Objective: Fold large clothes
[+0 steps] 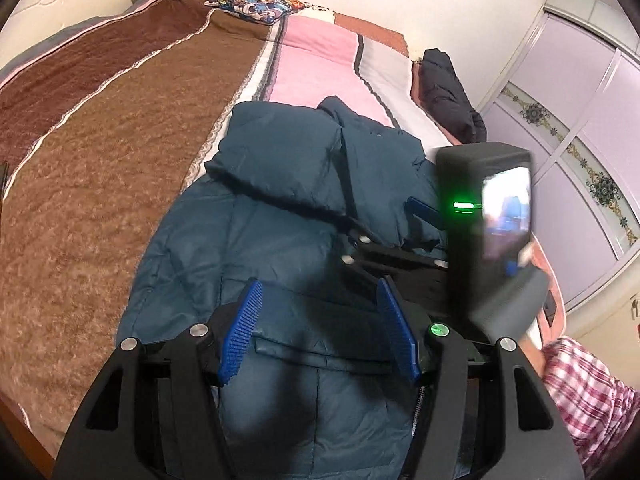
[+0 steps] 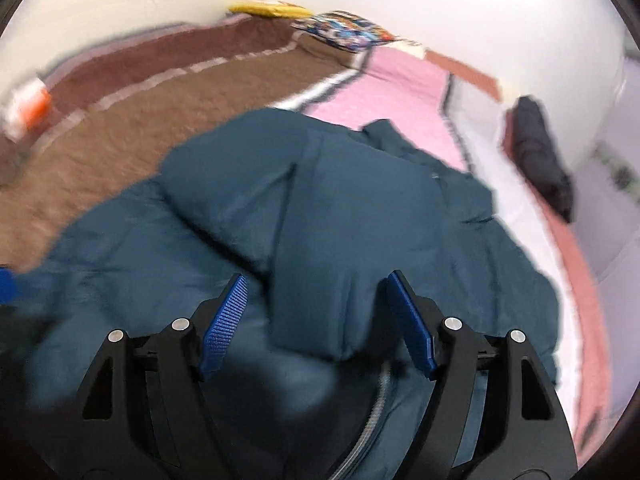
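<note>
Teal puffer jacket (image 1: 280, 208) lies spread over the middle of both frames on a bed with a brown blanket (image 1: 100, 168) at left and pink bedding (image 1: 316, 56) above it. Left gripper (image 1: 320, 328) at the lower centre of its view hovers over the jacket with blue pads apart and nothing pinched. Right gripper (image 2: 316, 324) likewise stands parted above a folded-over sleeve (image 2: 320, 272), gripping nothing.

Smooth quilted jacket (image 1: 256, 240) on fuzzy brown blanket (image 1: 100, 184).
</note>
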Tool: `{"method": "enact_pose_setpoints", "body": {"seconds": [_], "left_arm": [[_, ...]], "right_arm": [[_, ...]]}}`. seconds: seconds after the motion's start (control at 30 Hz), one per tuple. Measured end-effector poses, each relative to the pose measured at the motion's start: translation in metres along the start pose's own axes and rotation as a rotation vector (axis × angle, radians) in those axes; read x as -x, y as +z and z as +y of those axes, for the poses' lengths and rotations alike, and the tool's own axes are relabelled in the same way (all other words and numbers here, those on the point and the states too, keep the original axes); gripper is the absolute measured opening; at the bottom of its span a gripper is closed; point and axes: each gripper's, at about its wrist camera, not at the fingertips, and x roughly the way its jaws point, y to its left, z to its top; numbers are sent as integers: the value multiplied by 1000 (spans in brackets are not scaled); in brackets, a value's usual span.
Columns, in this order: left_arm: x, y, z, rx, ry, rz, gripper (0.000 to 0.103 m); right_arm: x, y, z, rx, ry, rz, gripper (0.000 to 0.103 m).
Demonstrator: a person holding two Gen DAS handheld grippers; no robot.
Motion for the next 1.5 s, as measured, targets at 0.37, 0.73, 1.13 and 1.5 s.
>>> {"method": "enact_pose_setpoints", "body": {"seconds": [0.37,0.73,1.13,1.5], "left_arm": [[0,3,-3,-9,-16,-10,59],[-12,3,-45,-111,5,12,59],[-30,-1,-67,-149,40,61,59],[-29,-4,-60,-136,82,66,59]], "right_arm": [[29,-24,-117,-385,182,5,15],[43,-98,-236,-746,194,91,54],[14,-149,-264,-1033,448,185,55],[20,-142,-267,-998,418,143,7]]}}
